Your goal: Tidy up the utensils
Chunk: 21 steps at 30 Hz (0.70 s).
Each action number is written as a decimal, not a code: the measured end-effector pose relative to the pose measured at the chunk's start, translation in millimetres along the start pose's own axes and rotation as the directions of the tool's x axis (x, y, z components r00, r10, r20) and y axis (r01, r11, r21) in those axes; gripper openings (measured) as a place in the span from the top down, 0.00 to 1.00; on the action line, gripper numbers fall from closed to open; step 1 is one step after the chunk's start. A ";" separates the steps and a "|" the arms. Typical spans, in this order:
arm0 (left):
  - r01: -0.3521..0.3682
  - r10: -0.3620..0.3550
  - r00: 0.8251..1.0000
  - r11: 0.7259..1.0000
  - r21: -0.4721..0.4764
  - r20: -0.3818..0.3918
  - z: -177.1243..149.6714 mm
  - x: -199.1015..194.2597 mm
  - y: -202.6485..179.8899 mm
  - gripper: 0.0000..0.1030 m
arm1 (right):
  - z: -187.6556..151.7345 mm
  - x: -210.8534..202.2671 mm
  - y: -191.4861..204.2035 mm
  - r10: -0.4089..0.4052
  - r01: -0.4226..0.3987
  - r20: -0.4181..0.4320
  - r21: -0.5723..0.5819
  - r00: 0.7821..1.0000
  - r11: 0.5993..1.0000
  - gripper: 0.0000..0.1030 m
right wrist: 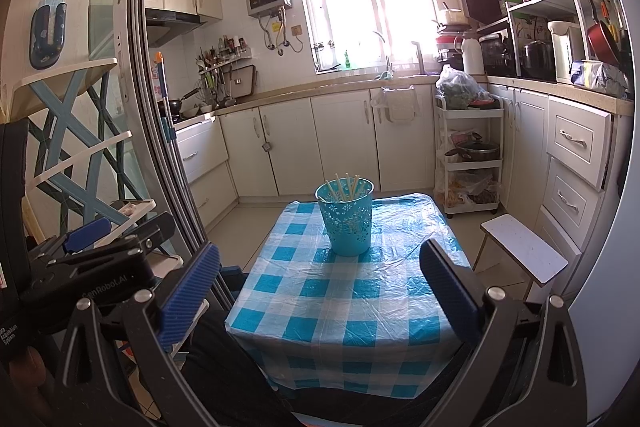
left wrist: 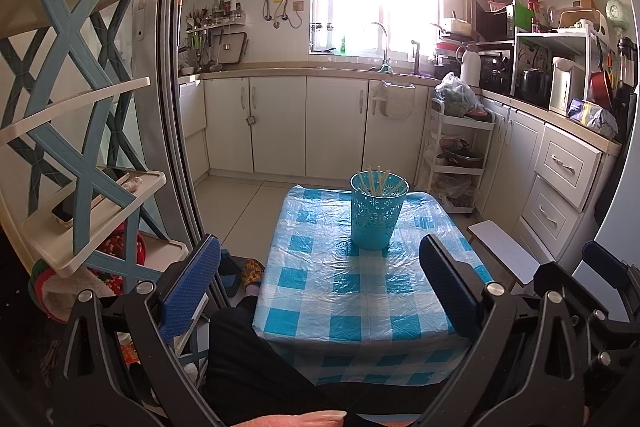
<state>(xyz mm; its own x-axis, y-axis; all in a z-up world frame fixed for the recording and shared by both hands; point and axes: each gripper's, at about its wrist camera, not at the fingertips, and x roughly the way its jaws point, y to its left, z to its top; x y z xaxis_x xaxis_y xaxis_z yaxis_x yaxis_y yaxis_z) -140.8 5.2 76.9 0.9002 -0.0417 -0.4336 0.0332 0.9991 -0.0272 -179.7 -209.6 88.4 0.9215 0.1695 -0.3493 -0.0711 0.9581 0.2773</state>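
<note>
A teal perforated holder (left wrist: 376,213) stands upright on the far half of a small table with a blue-and-white checked cover (left wrist: 360,299). Several pale chopsticks (left wrist: 376,181) stand inside it. The holder (right wrist: 347,219), chopsticks (right wrist: 345,187) and table (right wrist: 348,311) also show in the right wrist view. My left gripper (left wrist: 320,279) is open and empty, held above the near part of the table. My right gripper (right wrist: 320,279) is open and empty, likewise short of the holder. The left gripper's body (right wrist: 92,259) shows at the left of the right wrist view.
A blue-and-cream shelf rack (left wrist: 76,155) and a sliding door frame (left wrist: 176,107) stand close on the left. A small white stool (right wrist: 524,251) sits right of the table. A white trolley (right wrist: 468,155), cabinets and a crowded counter line the back and right. My dark-clad legs (left wrist: 260,367) are under the table's near edge.
</note>
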 end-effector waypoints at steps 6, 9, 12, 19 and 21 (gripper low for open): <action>-0.001 0.001 1.000 1.000 -0.001 0.001 0.1 -0.1 -0.1 0.07 | -0.1 0.0 0.2 0.000 0.000 -0.001 0.000 1.000 1.000 0.07; -0.002 0.002 1.000 1.000 -0.003 0.003 1.5 -0.3 1.5 0.07 | -0.3 0.1 0.4 0.000 0.000 0.000 -0.001 1.000 1.000 0.07; -0.001 0.001 1.000 1.000 -0.004 0.003 4.6 -0.2 3.6 0.07 | -0.4 0.3 0.5 0.000 0.000 -0.001 0.000 1.000 1.000 0.07; -0.001 0.001 1.000 1.000 -0.003 0.002 4.5 -1.5 2.8 0.07 | -0.7 0.5 0.9 0.000 0.000 -0.002 0.000 1.000 1.000 0.07; 0.001 -0.001 1.000 1.000 -0.002 0.004 5.8 -1.3 3.9 0.07 | -1.2 -0.9 0.2 0.002 -0.002 -0.002 -0.001 1.000 1.000 0.07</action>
<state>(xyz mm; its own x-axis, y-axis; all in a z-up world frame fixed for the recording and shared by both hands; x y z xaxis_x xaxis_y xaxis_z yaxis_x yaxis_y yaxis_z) -139.3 9.2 82.6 0.9017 -0.0424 -0.4303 0.0332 0.9990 -0.0290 -180.9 -209.3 87.7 0.9205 0.1716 -0.3511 -0.0730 0.9581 0.2769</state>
